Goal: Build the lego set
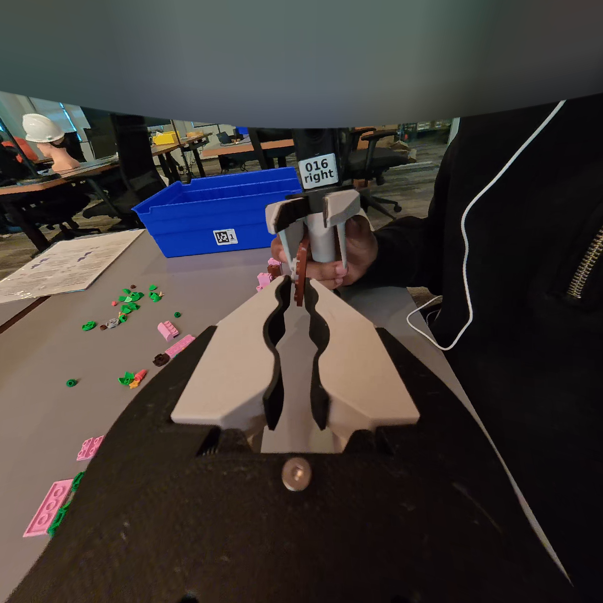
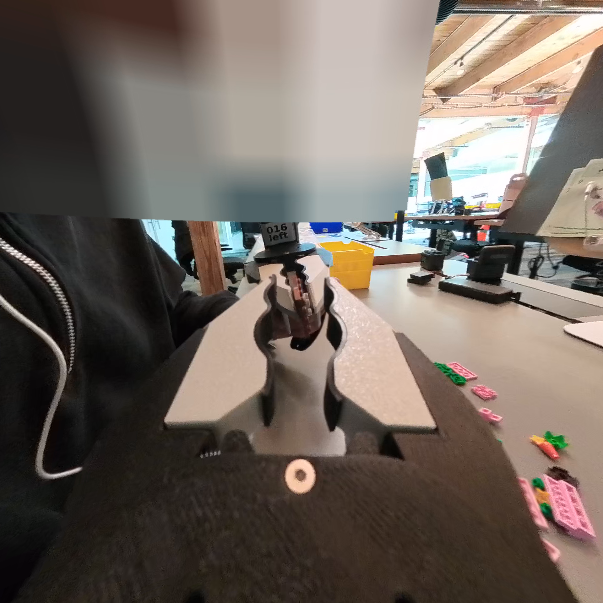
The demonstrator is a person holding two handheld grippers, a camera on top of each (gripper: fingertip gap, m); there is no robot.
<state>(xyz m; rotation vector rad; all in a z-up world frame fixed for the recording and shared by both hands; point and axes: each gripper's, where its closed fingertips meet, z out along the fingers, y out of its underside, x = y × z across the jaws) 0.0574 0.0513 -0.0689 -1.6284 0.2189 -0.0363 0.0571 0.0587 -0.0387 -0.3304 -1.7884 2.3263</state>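
My left gripper (image 1: 298, 287) is shut on a brown studded Lego plate (image 1: 300, 277) and holds it on edge above the grey table (image 1: 202, 284). The plate also shows in the right wrist view (image 2: 301, 306), gripped by the left gripper (image 2: 301, 326) facing me. My right gripper (image 2: 299, 284) is open, with its fingers standing on either side of the plate and the left fingertips. In the left wrist view the right gripper (image 1: 319, 269) faces mine, held by a hand; the plate lies against one of its fingers (image 1: 292, 248).
A blue bin (image 1: 215, 212) and an instruction sheet (image 1: 65, 261) lie at the back. Loose green pieces (image 1: 130, 300), pink bricks (image 1: 168, 329) and pink plates (image 2: 567, 509) are scattered on the table. A small pink and brown cluster (image 1: 269, 274), a yellow bin (image 2: 349, 264), black devices (image 2: 473, 287). Only a small space, under 4 cm, lies between the two pairs of fingers.
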